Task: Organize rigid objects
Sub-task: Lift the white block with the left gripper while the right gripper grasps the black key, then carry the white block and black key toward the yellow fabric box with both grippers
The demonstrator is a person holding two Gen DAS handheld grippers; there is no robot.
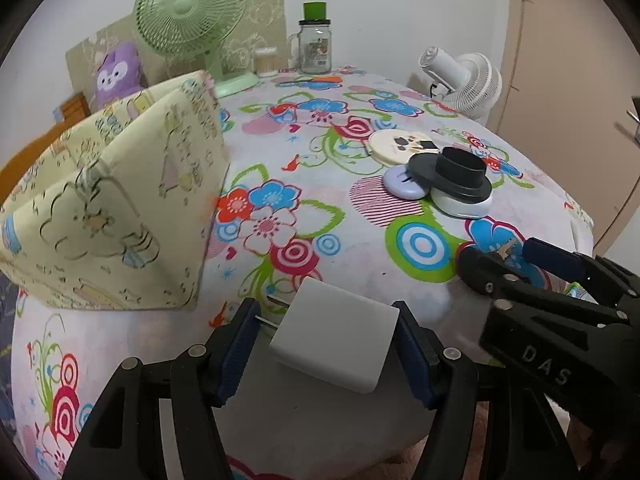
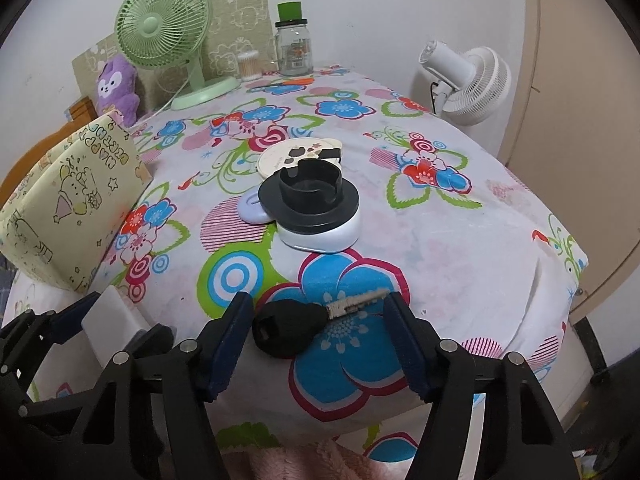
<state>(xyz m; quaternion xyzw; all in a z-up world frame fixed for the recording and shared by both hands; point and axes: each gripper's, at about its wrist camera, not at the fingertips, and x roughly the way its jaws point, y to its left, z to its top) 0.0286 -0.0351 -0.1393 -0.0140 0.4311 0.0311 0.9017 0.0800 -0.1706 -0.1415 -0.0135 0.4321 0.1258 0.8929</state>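
A yellow cartoon-print gift bag [image 1: 120, 200] stands open at the left edge of a table covered in a floral tablecloth [image 2: 460, 240], with a purple plush toy [image 2: 116, 88] behind it at the far left corner. The left gripper [image 1: 326, 344], near the front edge, is clamped on a white plug-in charger [image 1: 336, 336], which hangs tilted between the blue pads with its metal prongs pointing left toward the bag. A green desk fan [image 1: 192, 12] stands along the far edge, a small tub of cotton swabs [image 2: 249, 65] and a glass mug jar with a green lid [image 2: 294, 42] just to its right. At the middle of the table a cream round disc [image 2: 288, 156], a lilac oval piece [image 2: 250, 206] and a black ashtray [image 2: 310, 196] sitting on a white base [image 2: 320, 240] are clustered together, touching. Toward the front edge, the right gripper [image 2: 320, 330] straddles a black-headed key [image 2: 296, 322] lying flat on a blue printed flower, its blade pointing right; the jaws stand either side of it, and whether the pads touch it cannot be told. A white fan [image 2: 472, 80] stands beyond the far right corner.
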